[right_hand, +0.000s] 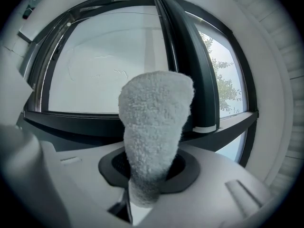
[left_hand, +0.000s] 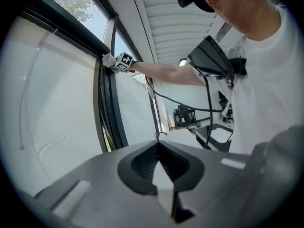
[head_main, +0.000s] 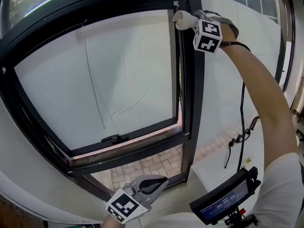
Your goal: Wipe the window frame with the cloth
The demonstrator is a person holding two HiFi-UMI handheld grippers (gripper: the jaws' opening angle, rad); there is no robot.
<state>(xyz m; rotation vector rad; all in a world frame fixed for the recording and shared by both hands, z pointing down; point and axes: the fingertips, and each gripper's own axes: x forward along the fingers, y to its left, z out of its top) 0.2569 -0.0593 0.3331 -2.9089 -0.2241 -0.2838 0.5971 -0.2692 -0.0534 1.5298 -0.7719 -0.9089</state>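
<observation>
The window frame (head_main: 189, 99) is black, with a vertical post between two panes. My right gripper (head_main: 192, 20) is raised to the top of that post, shut on a white fluffy cloth (head_main: 182, 19) that presses against the frame's upper corner. In the right gripper view the cloth (right_hand: 154, 122) stands out of the shut jaws in front of the dark post (right_hand: 190, 65). My left gripper (head_main: 154, 182) hangs low by the sill, shut and holding nothing. The left gripper view shows the left gripper (left_hand: 158, 144) with jaws together, and far up the cloth (left_hand: 109, 60) on the frame.
A black latch handle (head_main: 114, 138) sits on the lower rail of the left pane. A thin cord (head_main: 92, 80) hangs across that pane. Black cables (head_main: 242, 127) dangle at the right beside the white wall. A screen device (head_main: 223, 201) rides on the person's chest.
</observation>
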